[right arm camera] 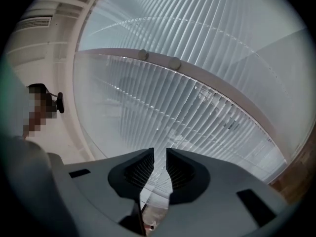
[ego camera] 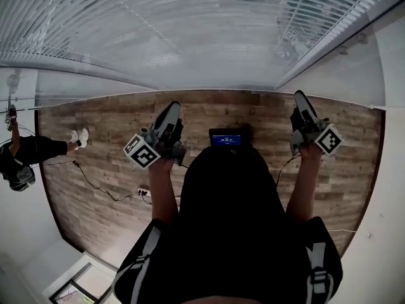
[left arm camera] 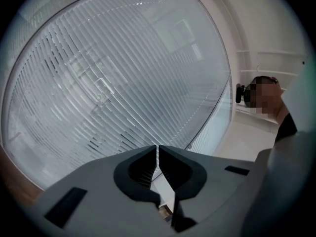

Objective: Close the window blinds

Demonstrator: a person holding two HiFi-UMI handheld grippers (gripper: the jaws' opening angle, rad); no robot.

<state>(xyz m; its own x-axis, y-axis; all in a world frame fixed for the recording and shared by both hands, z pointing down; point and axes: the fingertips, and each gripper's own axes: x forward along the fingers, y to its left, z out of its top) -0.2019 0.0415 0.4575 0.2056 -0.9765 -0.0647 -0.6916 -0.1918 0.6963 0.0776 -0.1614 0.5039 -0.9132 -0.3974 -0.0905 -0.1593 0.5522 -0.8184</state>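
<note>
White slatted window blinds (ego camera: pixel 190 30) hang behind glass straight ahead and fill both gripper views (left arm camera: pixel 113 83) (right arm camera: pixel 197 107). Their slats are tilted apart, and the outdoors shows faintly between them. My left gripper (ego camera: pixel 174 106) points level at the blinds, a short way off; its jaws (left arm camera: pixel 157 149) meet at the tips with nothing between them. My right gripper (ego camera: pixel 299 97) is held up at the right near the corner post. Its jaws (right arm camera: pixel 160 154) stand a narrow gap apart, and only the slats show through that gap.
A pale corner post (ego camera: pixel 329 43) divides the glazing at the right. A rail with two round fittings (right arm camera: pixel 158 60) crosses the glass. Wooden floor (ego camera: pixel 95 125) lies below, with a cable (ego camera: pixel 95 183) and a power strip (ego camera: pixel 144 192). Another person (ego camera: pixel 25 157) stands at the left.
</note>
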